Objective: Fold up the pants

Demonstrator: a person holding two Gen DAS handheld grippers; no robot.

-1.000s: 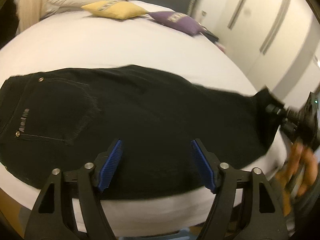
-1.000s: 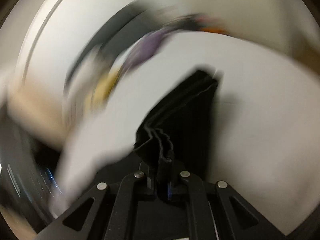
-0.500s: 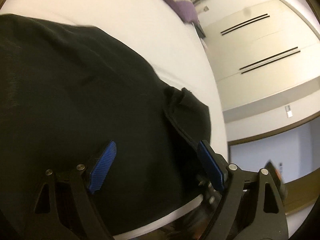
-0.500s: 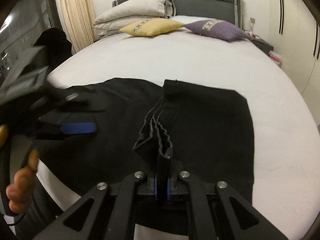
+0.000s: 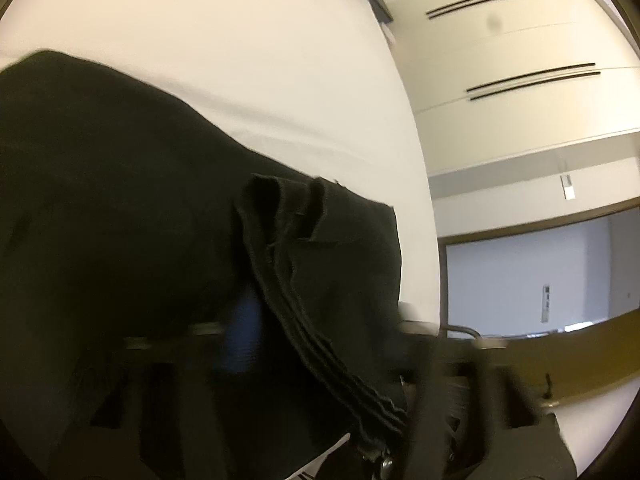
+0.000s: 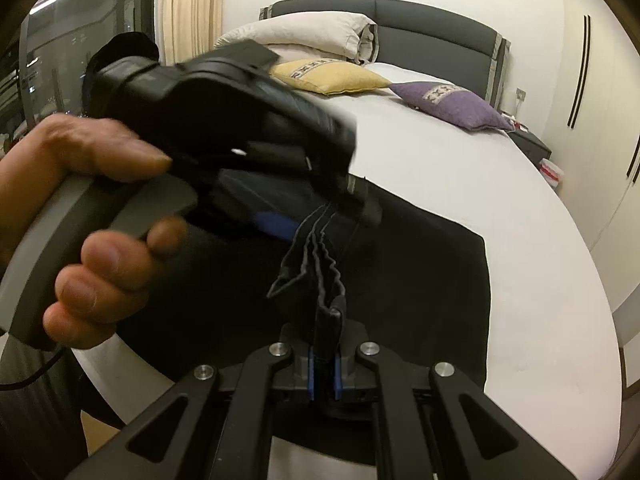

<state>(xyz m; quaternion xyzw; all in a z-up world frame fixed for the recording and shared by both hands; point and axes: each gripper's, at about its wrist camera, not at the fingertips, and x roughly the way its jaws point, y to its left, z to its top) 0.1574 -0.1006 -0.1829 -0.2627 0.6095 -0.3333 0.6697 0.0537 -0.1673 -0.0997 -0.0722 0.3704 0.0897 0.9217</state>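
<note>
The black pants (image 6: 420,280) are lying across the near part of the white bed (image 6: 460,168), their far edge running straight and their right edge ending short of the mattress side.

The right gripper (image 6: 325,376) is pinching a stacked hem of the pants; its blue pads are pressed together on the fabric, and four layered edges are fanning up and forward from the jaws. The rest of the cloth is draping flat ahead of and to the right of this gripper.

The left gripper (image 6: 316,216) is crossing in from the left, just ahead of the right gripper, with the left hand (image 6: 80,208) wrapped round its grey handle. Its tip is sitting at the far end of the same raised hem stack. In the left wrist view the frame is blurred: one blue pad (image 5: 240,332) is showing to the left of the hem ridge, the opposite finger is smeared, so whether the jaws are closed on the cloth cannot be told.

Beyond both grippers, bare sheet is stretching to the yellow cushion (image 6: 332,76), the purple cushion (image 6: 452,104) and the folded duvet (image 6: 304,34) at the grey headboard (image 6: 440,40). To the right, the mattress edge is curving toward white wardrobe doors (image 5: 520,60).
</note>
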